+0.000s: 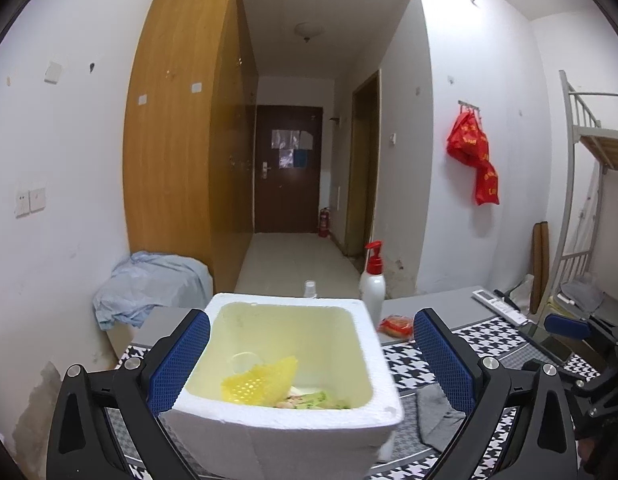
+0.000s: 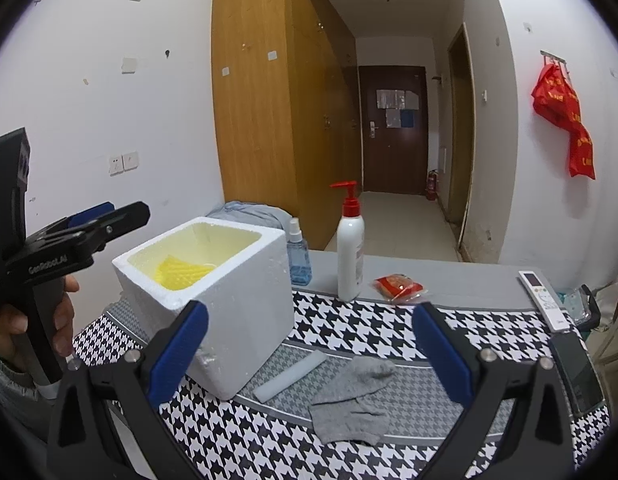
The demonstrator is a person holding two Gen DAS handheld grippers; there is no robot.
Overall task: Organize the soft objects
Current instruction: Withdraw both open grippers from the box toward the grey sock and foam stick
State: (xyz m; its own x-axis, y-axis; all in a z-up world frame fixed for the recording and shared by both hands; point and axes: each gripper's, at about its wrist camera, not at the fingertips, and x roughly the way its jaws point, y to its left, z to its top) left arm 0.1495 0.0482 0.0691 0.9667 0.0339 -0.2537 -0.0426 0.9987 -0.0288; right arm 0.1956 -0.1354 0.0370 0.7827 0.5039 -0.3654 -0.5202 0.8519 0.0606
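Foam makes the white box (image 2: 213,292) that stands on the checked cloth of the bench (image 2: 449,276), and some soft things are already in it: a yellow mesh piece (image 1: 259,380) lies at the bottom, with something green and pale under it that I cannot name. So a part of the sorting looks done.

The left gripper (image 1: 309,364) is wide open with nothing between its pads; the box sits between the jaws, the left pad close by its wall, the right pad apart from it. In the right wrist view a hand (image 2: 41,320) holds this gripper beside the box.

What remains, as I judge it: a grey glove (image 2: 357,396) lies flat on the cloth, near the box, and a pale foam strip (image 2: 291,376) lies just beside the box. The right gripper (image 2: 309,364) is also wide open and holds nothing; the glove lies between its jaws in the view, so it seems the next thing to pick.
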